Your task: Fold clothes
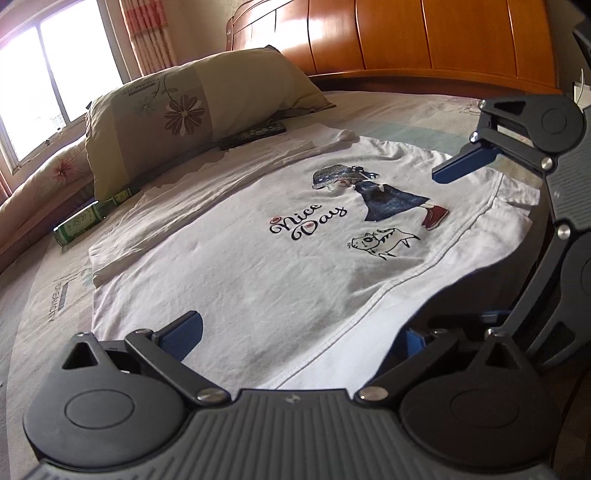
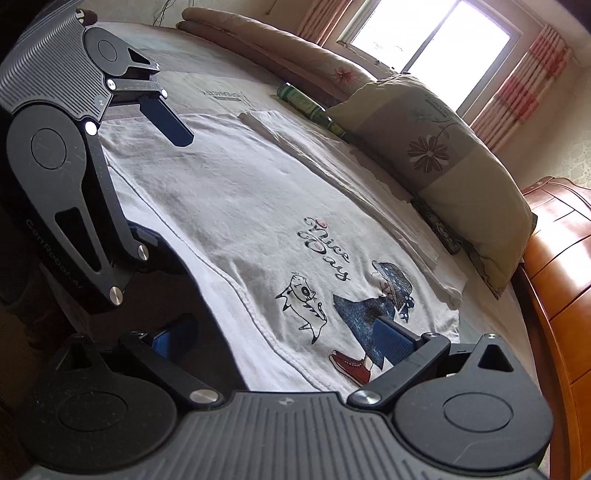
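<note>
While sunlight falls through the window (image 1: 48, 77), a white T-shirt (image 1: 236, 266) lies spread on the bed (image 1: 424, 125), its front up and printed with the words "Nice Day", a girl in a hat and a small cat. One side of the shirt — the side nearer the pillow (image 1: 192, 107) — is already folded in over the body as a long flat strip, while the near side is still laid out, its stitched seam curving along the edge of the mattress.

Both tools sit at that near edge with their blue-padded fingers spread wide apart and clamped on nothing. From the left wrist view, the left tool (image 1: 299, 332) has the shirt's near edge between its fingers, the right-hand finger largely in shadow below the cloth. The right tool (image 1: 465, 158) enters that view from the right, one blue finger poised above the shirt near the printed girl. From the right wrist view, the right tool (image 2: 284, 339) frames the cat and the girl's red shoe.

A green bottle (image 1: 88, 218) lies on its side just beside the pillow, a dark remote control (image 1: 255, 134) at the pillow's other end, and a wooden headboard (image 1: 406, 33) stands behind — pink-striped curtains (image 2: 524, 77) hang at the window.
</note>
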`<state>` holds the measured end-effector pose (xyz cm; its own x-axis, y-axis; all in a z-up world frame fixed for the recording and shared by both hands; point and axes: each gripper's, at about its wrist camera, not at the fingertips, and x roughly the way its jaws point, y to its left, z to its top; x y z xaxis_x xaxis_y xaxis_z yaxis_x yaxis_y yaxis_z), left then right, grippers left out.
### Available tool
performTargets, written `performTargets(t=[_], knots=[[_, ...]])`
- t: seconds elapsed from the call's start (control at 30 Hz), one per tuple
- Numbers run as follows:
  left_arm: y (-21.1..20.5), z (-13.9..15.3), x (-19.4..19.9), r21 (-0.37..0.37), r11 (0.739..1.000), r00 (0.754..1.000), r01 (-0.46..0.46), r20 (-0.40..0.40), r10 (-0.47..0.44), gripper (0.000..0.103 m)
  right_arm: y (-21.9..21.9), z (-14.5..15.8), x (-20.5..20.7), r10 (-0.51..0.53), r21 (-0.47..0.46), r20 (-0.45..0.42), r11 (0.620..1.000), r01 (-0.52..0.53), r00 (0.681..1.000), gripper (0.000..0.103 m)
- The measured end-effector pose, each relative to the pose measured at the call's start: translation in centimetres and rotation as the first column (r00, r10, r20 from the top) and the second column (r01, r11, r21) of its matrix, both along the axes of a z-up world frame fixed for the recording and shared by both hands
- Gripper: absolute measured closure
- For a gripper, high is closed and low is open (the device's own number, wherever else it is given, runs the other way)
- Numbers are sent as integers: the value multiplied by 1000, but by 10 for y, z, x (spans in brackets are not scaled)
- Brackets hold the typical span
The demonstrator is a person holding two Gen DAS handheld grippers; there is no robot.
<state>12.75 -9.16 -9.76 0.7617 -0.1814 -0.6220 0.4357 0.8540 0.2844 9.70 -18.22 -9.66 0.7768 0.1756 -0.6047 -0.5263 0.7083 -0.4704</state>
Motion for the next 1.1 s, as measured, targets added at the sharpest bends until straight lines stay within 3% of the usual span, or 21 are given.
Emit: performTargets(t=[0.13,0.23,0.33,0.57,0.63,0.73,0.87,1.0,1.1], knots=[[0,-7,-7,83,996,999,37,13,-38,1,-5,-9,2,-35,-112,85,993,44,996,0],[4,-16,-14,175,983,998,48,42,-56,1,-21,-11,2,-54,-139,102,988,68,993,0],[-1,-16,-15,223,974,997,35,66,-51,1,-27,-12,5,-82,-138,108,986,97,991,0],[-34,-20,-7,342,935,982,90,127,-141,0,-10,-14,8,-42,-98,114,994,53,993,0],[-32,-23,-9,398,913,975,93,149,-164,0,-13,-14,10,-44,-111,122,992,57,992,0],[-24,-32,-16,518,853,964,64,189,-187,0,-27,-16,11,-74,-148,135,985,94,988,0],[-21,-41,-19,614,789,962,-4,217,-164,0,-32,-19,14,-105,-178,153,975,132,983,0],[-37,-45,-15,636,771,956,-29,243,-164,0,-19,-24,15,-83,-209,194,970,124,977,0],[-33,-43,-12,619,784,960,-45,245,-138,0,-19,-25,17,-75,-238,219,963,127,973,0]])
